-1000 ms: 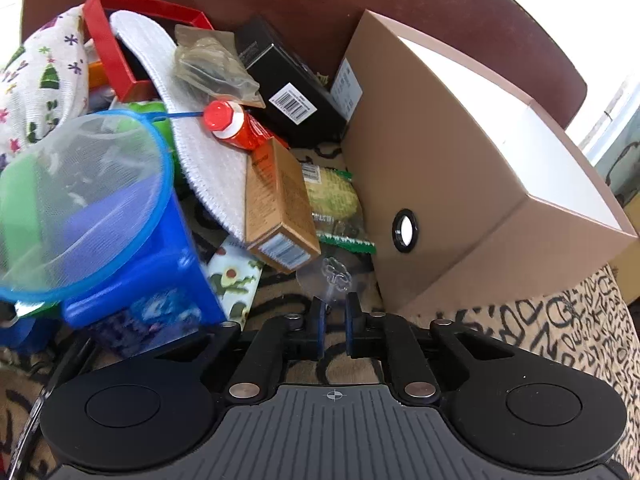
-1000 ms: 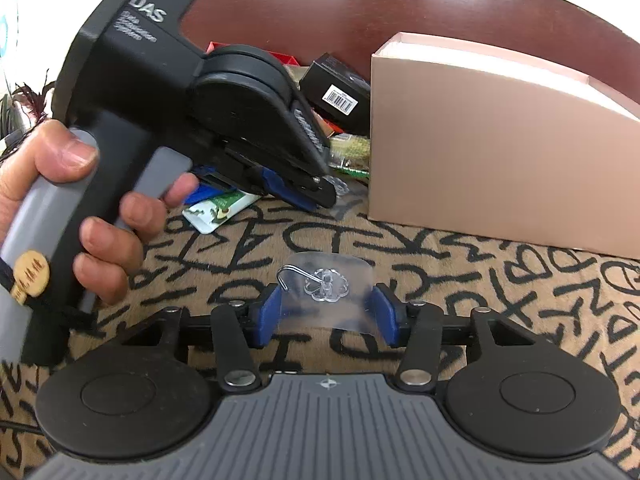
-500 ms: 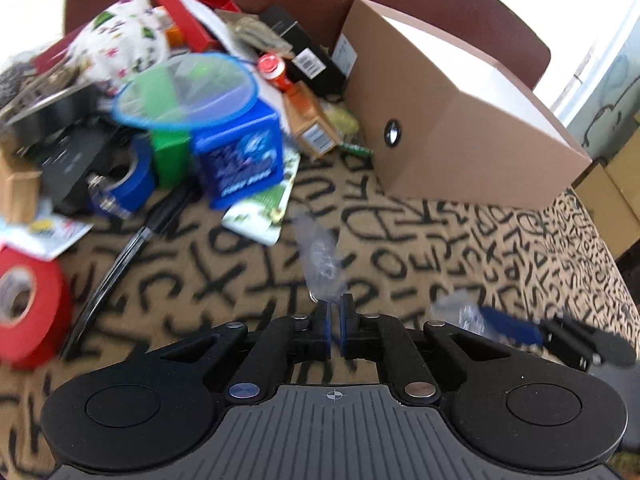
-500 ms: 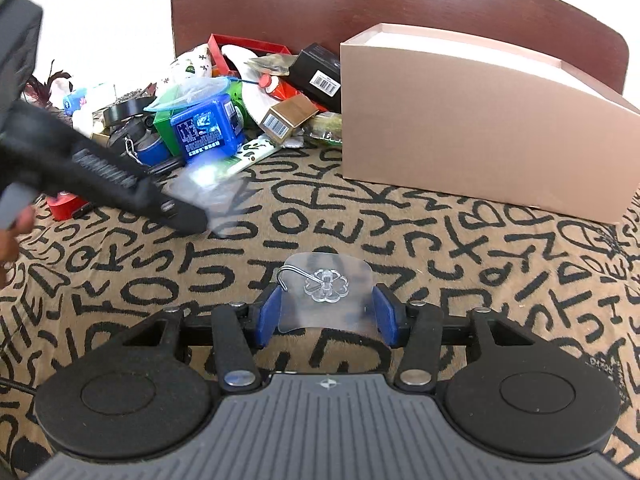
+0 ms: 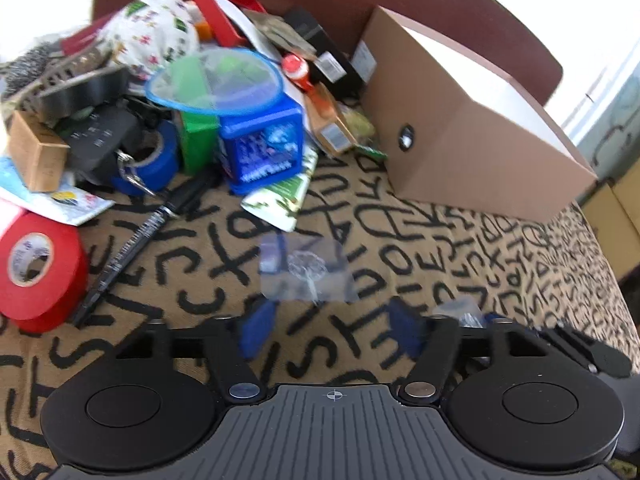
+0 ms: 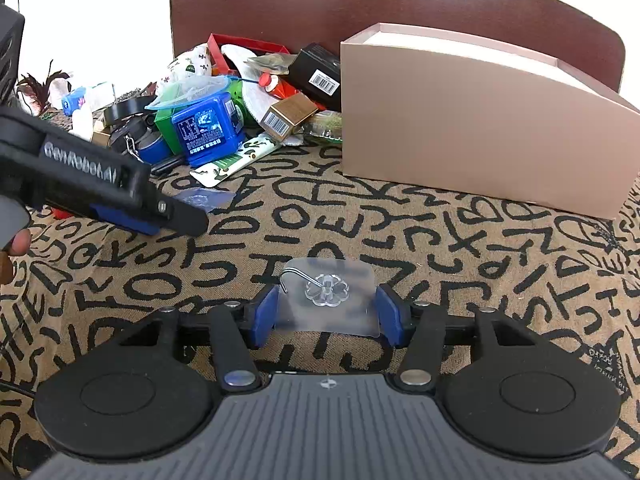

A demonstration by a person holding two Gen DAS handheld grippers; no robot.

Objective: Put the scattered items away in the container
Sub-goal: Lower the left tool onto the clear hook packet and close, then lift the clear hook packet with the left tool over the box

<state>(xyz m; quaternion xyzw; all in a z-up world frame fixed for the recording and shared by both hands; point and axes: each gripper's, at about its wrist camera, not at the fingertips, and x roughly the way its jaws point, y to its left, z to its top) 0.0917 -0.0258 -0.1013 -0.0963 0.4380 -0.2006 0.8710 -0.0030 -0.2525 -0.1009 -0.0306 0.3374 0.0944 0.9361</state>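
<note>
Here the left gripper is spread wide, a clear hook sticker lying loose on the patterned cloth just ahead of it. The right gripper holds a second hook sticker between its blue pads. The tan box stands at the cloth's far edge, its inside hidden.

Tan cloth w/ black letter print under both claws. Clear hook pad btwn right claw's blue pads. Ahead-right: pinkish-tan box. Ahead-left: blue cube, green box; red tape roll left of left claw, prob. white core.
</note>
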